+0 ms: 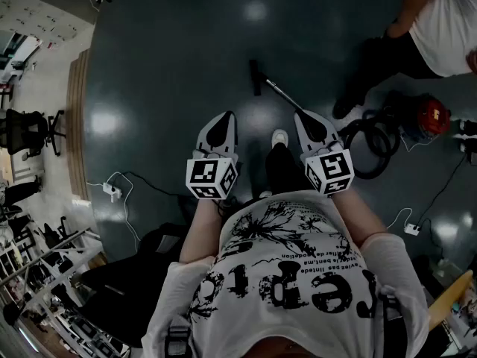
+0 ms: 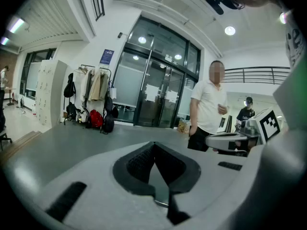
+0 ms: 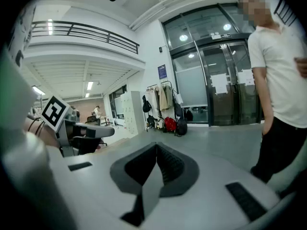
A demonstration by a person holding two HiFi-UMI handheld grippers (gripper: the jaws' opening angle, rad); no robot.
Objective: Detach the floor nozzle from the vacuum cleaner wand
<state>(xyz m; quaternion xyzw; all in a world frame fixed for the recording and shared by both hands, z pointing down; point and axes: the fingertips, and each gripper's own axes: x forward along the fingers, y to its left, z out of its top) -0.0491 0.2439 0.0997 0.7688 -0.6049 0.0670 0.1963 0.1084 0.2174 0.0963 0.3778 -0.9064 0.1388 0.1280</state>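
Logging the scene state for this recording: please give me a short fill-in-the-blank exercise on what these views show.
The jaws of the left gripper and the right gripper are both ____.
The floor nozzle and the vacuum cleaner wand lie on the ____, held by neither gripper.
The vacuum cleaner canister is coloured ____.
Missing words: shut; floor; red.

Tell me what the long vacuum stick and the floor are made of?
The wand looks like shiny metal: thin and silvery, though it could be plastic. The floor looks smooth, hard and glossy, maybe painted concrete, because it shows bright reflections.
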